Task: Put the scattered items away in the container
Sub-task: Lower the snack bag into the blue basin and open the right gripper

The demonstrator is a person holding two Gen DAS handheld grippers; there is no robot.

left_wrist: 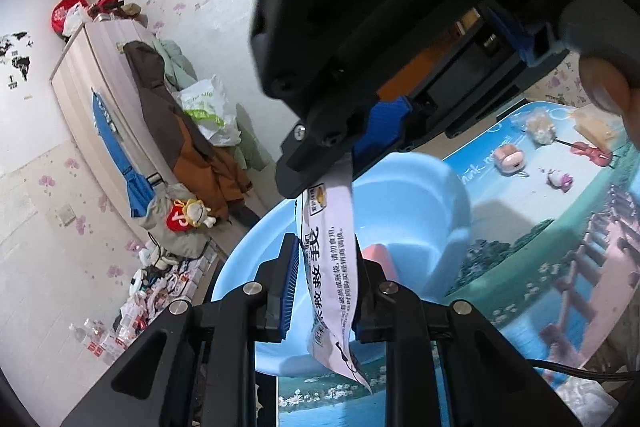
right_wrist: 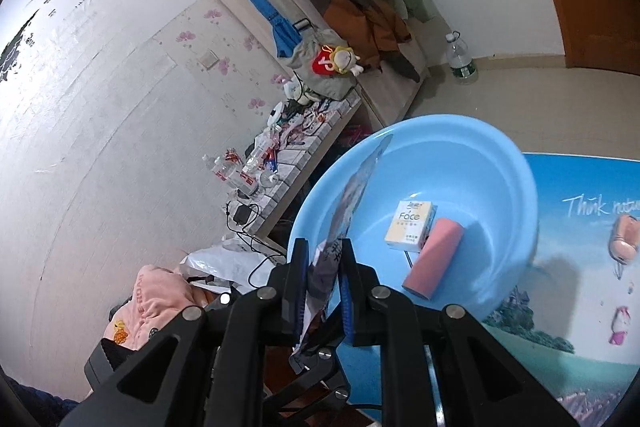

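Left gripper [left_wrist: 328, 287] clamped on the lower part of a white printed packet [left_wrist: 330, 251]; right gripper [right_wrist: 324, 279] clamped on the same packet [right_wrist: 348, 211], seen edge-on in the right wrist view. In the left wrist view the right gripper [left_wrist: 316, 167] pinches the packet's top end, so packet stretched between the two, held over the near rim of the blue basin [left_wrist: 424, 195]. A fingertip [left_wrist: 604, 87] on the right gripper's handle at the frame edge.

Basin [right_wrist: 512, 163] on the table [right_wrist: 580, 307], at the table's edge. Already inside: a tissue pack [right_wrist: 410, 227] and a pink roll [right_wrist: 434, 259], touching each other on the basin floor.

Likely step: drop the packet into the basin. To do well:
- Carry further over the basin centre before letting go; packet now near the rim, could slide off onto the floor.
- Lower a bit, keep packet slack, not pulled taut between both grippers.
- Open one gripper first, let packet hang, then open the other over bare basin floor, beside tissue pack and roll.
- Avoid knocking the rim; basin sits at the table edge, may tip or shift.

Still out on the table [left_wrist: 560, 227], well apart from the basin: a pink case [left_wrist: 509, 158], a small toy [left_wrist: 559, 179], a red violin charm [left_wrist: 592, 153], a fluffy thing [left_wrist: 540, 129], a yellow bag [left_wrist: 596, 127]. Task judged partway, several items left.
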